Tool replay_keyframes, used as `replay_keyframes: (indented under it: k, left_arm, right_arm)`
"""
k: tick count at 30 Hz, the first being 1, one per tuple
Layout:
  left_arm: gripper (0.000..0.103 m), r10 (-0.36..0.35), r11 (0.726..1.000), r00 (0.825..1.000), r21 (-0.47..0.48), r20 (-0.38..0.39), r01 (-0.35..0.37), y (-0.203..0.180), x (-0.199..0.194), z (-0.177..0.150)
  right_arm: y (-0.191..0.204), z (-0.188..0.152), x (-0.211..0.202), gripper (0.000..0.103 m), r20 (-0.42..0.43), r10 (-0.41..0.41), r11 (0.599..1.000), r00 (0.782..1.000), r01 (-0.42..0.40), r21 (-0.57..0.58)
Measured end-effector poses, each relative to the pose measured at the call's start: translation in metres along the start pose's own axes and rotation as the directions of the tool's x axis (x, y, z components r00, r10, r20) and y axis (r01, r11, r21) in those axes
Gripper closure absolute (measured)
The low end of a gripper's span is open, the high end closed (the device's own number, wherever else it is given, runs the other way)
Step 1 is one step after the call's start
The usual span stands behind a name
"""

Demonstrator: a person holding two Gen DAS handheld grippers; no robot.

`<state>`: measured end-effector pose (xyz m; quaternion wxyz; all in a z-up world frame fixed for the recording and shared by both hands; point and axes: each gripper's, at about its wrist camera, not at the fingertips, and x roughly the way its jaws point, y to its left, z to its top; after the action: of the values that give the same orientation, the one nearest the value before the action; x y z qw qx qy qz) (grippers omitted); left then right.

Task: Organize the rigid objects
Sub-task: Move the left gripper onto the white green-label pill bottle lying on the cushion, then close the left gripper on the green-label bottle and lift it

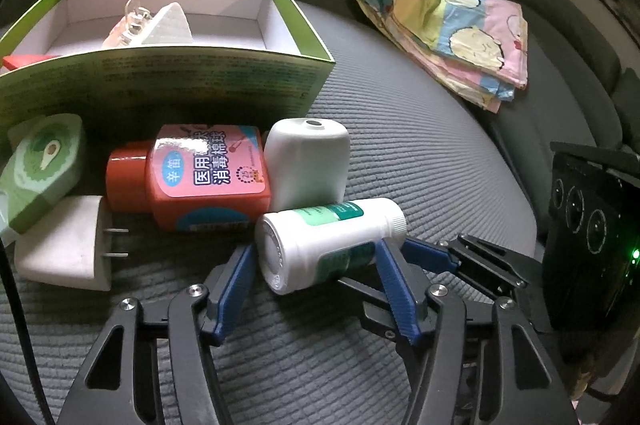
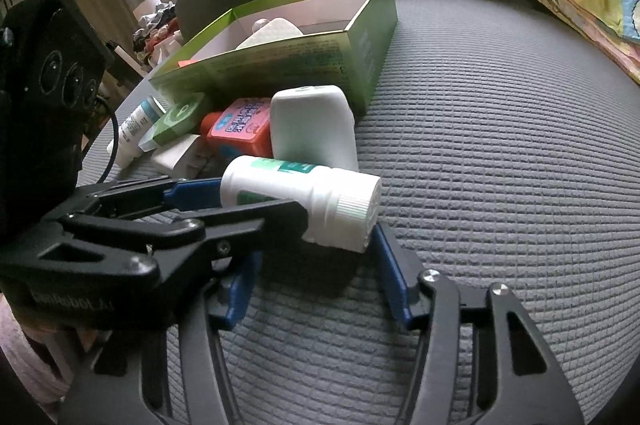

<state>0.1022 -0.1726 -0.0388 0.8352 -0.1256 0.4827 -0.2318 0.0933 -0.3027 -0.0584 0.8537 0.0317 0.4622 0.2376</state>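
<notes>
We record a white plastic pill bottle with a green label and ribbed white cap (image 1: 326,243) lying on its side on the grey ribbed sofa cushion (image 1: 420,161), at the front of a small cluster of goods. The left gripper (image 1: 316,257) straddles this bottle, one blue finger (image 1: 236,273) near its base and the other against its body by the cap end; we cannot tell whether the pads press. The right gripper (image 2: 310,257) stands at the same bottle from the cap side; its left finger is hidden behind the left gripper's black frame, so we cannot tell its grip either.

Behind the bottle and touching it we list a white rounded plastic container (image 1: 306,165). Beside that lies an orange flat bottle with a pink and blue printed label (image 1: 200,177). Further along lie a white plug adapter with two metal prongs (image 1: 68,245) and a green and white avocado-print case (image 1: 40,173), which rests partly on the adapter.

At the back of the cluster stands an open green cardboard box with a white interior (image 1: 168,81). It holds a clear plastic clip (image 1: 134,19) and a white textured wedge (image 1: 168,27). A folded pastel cartoon-print cloth (image 1: 448,21) lies well apart, toward the cushion's far right edge.
</notes>
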Motion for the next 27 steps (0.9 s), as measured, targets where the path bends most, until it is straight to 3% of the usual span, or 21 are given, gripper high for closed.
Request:
replay_keyframes:
  k: [9, 27]
  left_arm:
    - [0.041, 0.043, 0.999, 0.999, 0.029, 0.020, -0.044, -0.005, -0.011, -0.001]
    - [0.041, 0.089, 0.993, 0.993, 0.068, 0.083, -0.095, -0.012, -0.035, -0.006]
  right_arm:
    - [0.004, 0.000, -0.005, 0.062, 0.017, 0.000, 1.000, 1.000, 0.000, 0.000]
    - [0.022, -0.001, -0.021, 0.063, 0.079, 0.019, 0.999, 0.997, -0.016, -0.039]
